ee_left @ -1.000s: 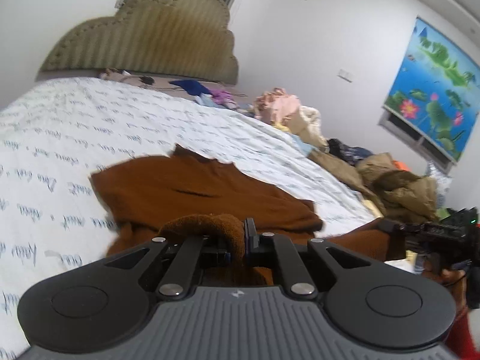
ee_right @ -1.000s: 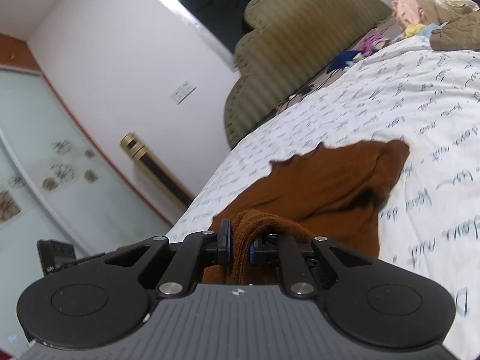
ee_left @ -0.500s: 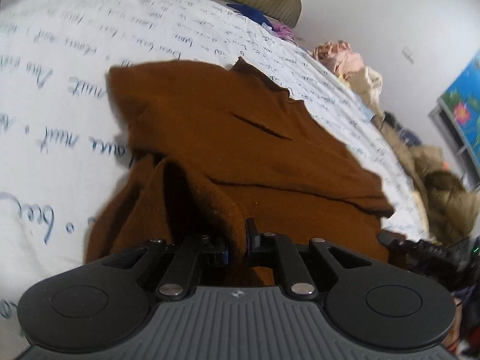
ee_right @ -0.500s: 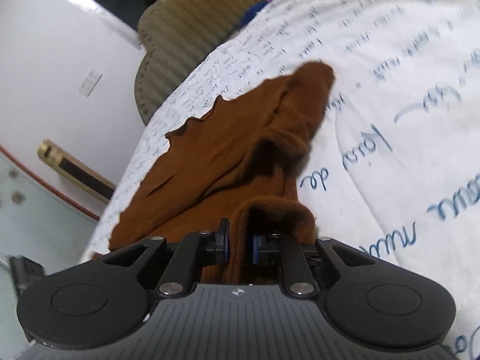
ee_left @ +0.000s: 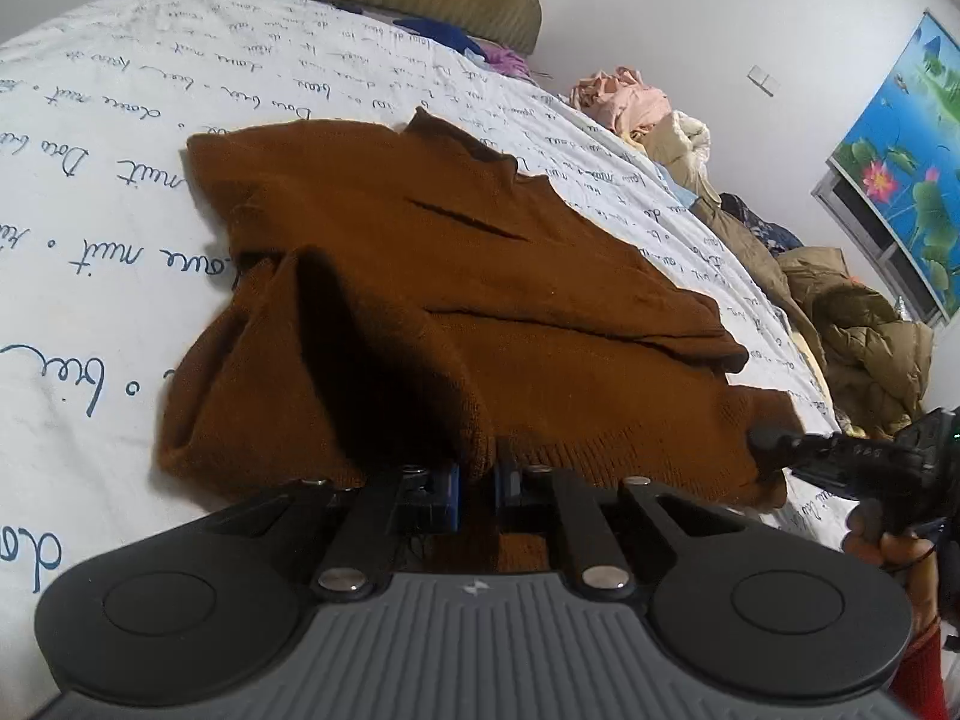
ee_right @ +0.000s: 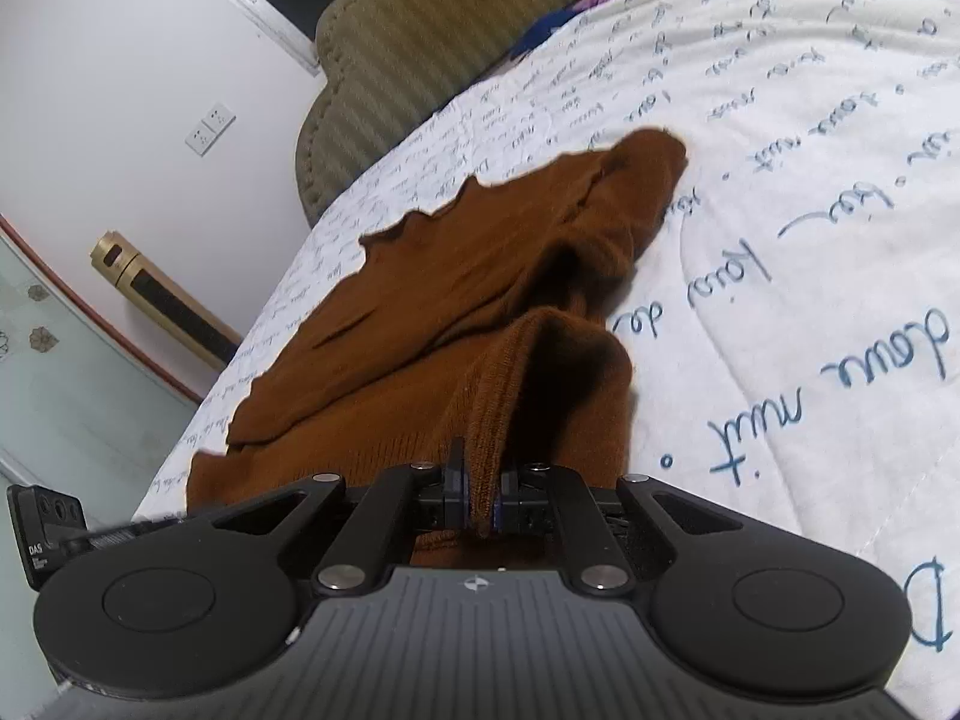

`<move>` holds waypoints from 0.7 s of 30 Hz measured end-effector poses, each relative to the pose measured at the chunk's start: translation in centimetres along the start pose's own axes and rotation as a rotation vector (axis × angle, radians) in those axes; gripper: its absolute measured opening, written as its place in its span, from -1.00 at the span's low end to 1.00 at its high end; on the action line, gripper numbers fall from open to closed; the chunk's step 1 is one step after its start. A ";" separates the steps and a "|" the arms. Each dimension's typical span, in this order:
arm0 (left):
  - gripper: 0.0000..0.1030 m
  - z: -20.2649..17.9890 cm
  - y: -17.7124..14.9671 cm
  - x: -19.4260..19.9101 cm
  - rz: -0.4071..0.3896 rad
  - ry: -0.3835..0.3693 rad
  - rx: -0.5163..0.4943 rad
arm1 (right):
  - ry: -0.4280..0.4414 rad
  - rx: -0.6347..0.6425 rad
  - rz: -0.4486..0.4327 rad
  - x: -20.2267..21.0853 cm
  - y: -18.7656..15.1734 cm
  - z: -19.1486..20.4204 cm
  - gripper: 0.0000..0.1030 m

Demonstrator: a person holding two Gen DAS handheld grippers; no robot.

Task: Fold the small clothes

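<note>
A brown knit sweater [ee_left: 420, 276] lies spread on the white bed [ee_left: 90, 138], its sleeves folded across the body. It also shows in the right wrist view [ee_right: 480, 276]. My left gripper [ee_left: 477, 480] is shut on the sweater's near ribbed hem at one corner. My right gripper [ee_right: 478, 498] is shut on the hem at the other corner, and it also shows at the right edge of the left wrist view [ee_left: 774, 441]. The hem between the two grippers is held low over the bed.
The bed sheet [ee_right: 810, 240] is white with blue script. A padded olive headboard [ee_right: 420, 42] stands at the far end. A heap of clothes [ee_left: 852, 324] lies along the bed's right side. A gold heater [ee_right: 162, 300] stands by the wall.
Both grippers have come down and forward with the hem, from raised above the bed to low over it. The sweater now lies flatter and more spread out.
</note>
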State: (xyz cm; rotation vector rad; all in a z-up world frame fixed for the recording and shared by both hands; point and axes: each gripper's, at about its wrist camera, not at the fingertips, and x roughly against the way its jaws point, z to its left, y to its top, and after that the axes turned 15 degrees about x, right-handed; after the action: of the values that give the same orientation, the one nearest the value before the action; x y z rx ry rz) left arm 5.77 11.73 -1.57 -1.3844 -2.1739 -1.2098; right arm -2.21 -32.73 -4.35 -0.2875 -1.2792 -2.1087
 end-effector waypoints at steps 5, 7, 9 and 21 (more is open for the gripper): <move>-0.82 -2.4 -0.4 3.6 -0.107 -0.036 -0.073 | 0.054 0.018 -0.091 2.2 1.3 1.4 -0.76; -0.82 -3.5 -0.2 5.0 -0.158 -0.051 -0.097 | 0.064 0.040 -0.126 3.2 2.2 2.1 -0.76; -0.82 -4.6 0.1 6.0 -0.204 -0.060 -0.113 | 0.064 0.062 -0.157 3.8 3.1 2.7 -0.76; -0.82 -7.7 9.4 1.6 -0.241 0.056 -0.091 | -0.070 0.138 -0.259 1.2 8.9 3.4 -0.76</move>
State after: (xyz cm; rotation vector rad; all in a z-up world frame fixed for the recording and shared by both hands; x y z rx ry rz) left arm 11.52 8.48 8.73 -1.1307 -2.3236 -1.4294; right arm 1.99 -33.14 4.24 -0.1429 -1.5670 -2.2253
